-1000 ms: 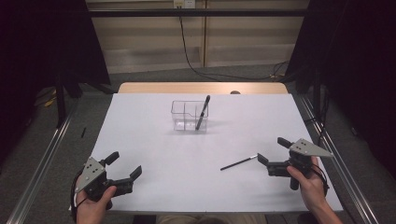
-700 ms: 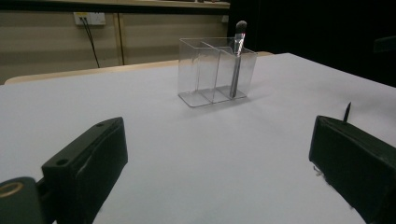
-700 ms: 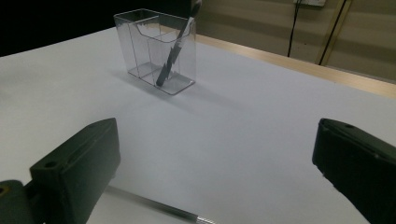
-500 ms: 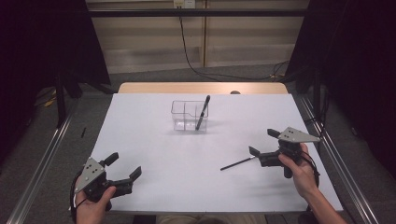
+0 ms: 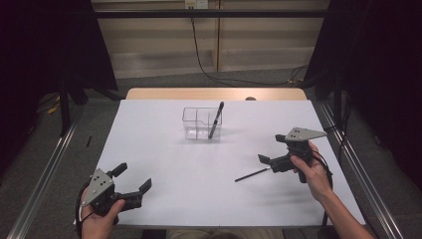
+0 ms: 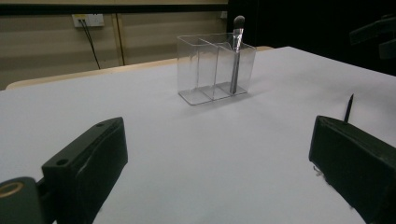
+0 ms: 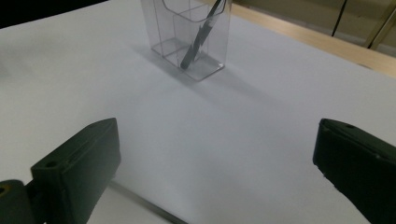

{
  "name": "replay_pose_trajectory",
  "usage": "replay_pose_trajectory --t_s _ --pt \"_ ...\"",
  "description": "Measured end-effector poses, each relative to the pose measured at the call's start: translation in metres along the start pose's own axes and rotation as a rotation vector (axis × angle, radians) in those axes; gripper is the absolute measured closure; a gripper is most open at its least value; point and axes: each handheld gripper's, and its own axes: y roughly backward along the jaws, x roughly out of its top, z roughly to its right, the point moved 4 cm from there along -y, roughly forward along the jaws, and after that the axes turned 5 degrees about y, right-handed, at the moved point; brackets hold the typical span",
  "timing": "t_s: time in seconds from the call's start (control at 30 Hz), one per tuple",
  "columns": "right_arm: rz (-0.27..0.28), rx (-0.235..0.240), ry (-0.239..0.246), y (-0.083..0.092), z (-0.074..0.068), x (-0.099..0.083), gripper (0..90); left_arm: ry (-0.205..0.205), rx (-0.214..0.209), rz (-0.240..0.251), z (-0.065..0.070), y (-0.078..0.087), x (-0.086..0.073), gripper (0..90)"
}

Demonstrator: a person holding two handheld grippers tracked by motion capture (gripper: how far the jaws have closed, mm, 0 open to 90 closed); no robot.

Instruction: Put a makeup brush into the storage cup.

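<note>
The step in hand is judged to be the pick-up of the loose brush (image 5: 253, 174), which lies flat on the white bench (image 5: 164, 149) just in front of the right tongs (image 5: 272, 163). These tongs are spread wide, with nothing between the jaws, and are held low over the handle end of that brush; in the right gripper view a thin dark line of the handle is seen at the bottom edge, below the gap.

To do it well, the jaws would best be lowered astride the handle, across its length rather than along it, and closed near the end closest to the hand so that the shaft does not swing. Because the handle is thin and lies flat, the jaw tips would probably need to reach almost to the bench surface before closing, or the brush may roll out.

The left tongs (image 5: 132, 190) are also spread wide and empty, near the front left of the bench.

The clear organizer (image 5: 201, 123) stands upright toward the back centre, divided into compartments. One standing brush (image 5: 216, 119) is leaned in an end compartment, bristles up; the other compartments look empty.
</note>
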Motion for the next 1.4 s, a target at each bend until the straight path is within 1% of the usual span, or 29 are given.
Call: replay_pose_trajectory --t_s 0.07,0.1,0.13,0.2,0.3,0.37,0.47,0.5,0.57,0.63,0.7,0.73,0.8,0.87,0.97,1.03,1.07,1.17,1.2,1.23,1.33,1.4 --pt "-0.006 -0.007 0.001 -0.002 0.002 0.0 0.1 0.0 0.007 0.0 -0.001 0.0 0.0 4.5" --pt "-0.014 -0.011 0.014 -0.003 0.002 0.0 0.6 0.002 0.005 0.001 -0.002 0.0 0.0 4.5" --pt "-0.031 -0.012 0.028 -0.004 0.003 0.0 0.5 0.005 0.005 0.0 -0.002 0.0 0.0 4.5" --pt "-0.083 0.002 0.048 -0.006 0.004 -0.001 0.8 0.0 0.009 -0.003 -0.003 0.0 -0.001 4.5" --pt "-0.136 0.018 0.071 -0.01 0.005 -0.002 1.8 0.005 0.005 -0.005 -0.004 0.0 -0.001 4.5" --pt "-0.182 0.063 0.077 -0.013 0.004 -0.002 2.0 0.01 0.005 -0.004 -0.005 -0.001 -0.001 4.5" --pt "-0.227 0.113 0.087 -0.018 0.004 -0.001 2.6 0.008 0.005 -0.005 -0.005 -0.001 -0.001 4.5" --pt "-0.25 0.136 0.099 -0.019 0.004 -0.002 2.5 0.008 0.007 -0.007 -0.005 -0.002 -0.001 4.5" --pt "-0.292 0.166 0.112 -0.023 0.004 -0.002 2.6 0.005 0.004 -0.008 -0.005 -0.002 -0.001 4.5" --pt "-0.319 0.196 0.122 -0.026 0.003 -0.002 2.9 0.006 0.003 -0.007 -0.005 -0.002 -0.001 4.4" --pt "-0.347 0.207 0.133 -0.029 0.004 -0.001 3.7 0.007 0.003 -0.006 -0.005 -0.002 -0.001 4.5" --pt "-0.361 0.221 0.146 -0.029 0.004 -0.002 3.7 0.009 0.004 -0.005 -0.006 -0.002 -0.001 4.5" --pt "-0.387 0.263 0.16 -0.03 0.004 -0.001 2.5 0.012 0.005 -0.003 -0.006 -0.002 -0.001 4.5" --pt "-0.405 0.279 0.175 -0.031 0.005 -0.001 2.8 0.01 0.008 -0.003 -0.007 -0.001 -0.001 4.5" --pt "-0.445 0.28 0.195 -0.033 0.006 0.0 3.5 0.015 0.008 -0.005 -0.007 -0.002 -0.001 4.5" --pt "-0.472 0.29 0.207 -0.034 0.006 0.0 3.8 0.01 0.009 -0.006 -0.007 -0.002 -0.001 4.5" --pt "-0.494 0.304 0.209 -0.036 0.006 -0.001 4.5 0.009 0.008 -0.006 -0.007 -0.002 -0.001 4.5" --pt "-0.556 0.313 0.229 -0.039 0.006 -0.005 5.0 0.005 0.009 -0.005 -0.007 -0.002 -0.001 4.5" --pt "-0.573 0.314 0.245 -0.04 0.006 -0.007 7.3 0.008 0.009 -0.005 -0.007 -0.002 0.0 4.5" --pt "-0.581 0.313 0.251 -0.041 0.006 -0.007 9.5 0.007 0.011 -0.005 -0.008 -0.002 0.0 4.5" --pt "-0.63 0.329 0.258 -0.043 0.006 -0.011 16.4 0.011 0.014 -0.005 -0.009 -0.002 -0.001 4.5" --pt "-0.657 0.327 0.261 -0.043 0.007 -0.014 20.6 0.012 0.016 -0.004 -0.009 -0.002 -0.001 4.5"
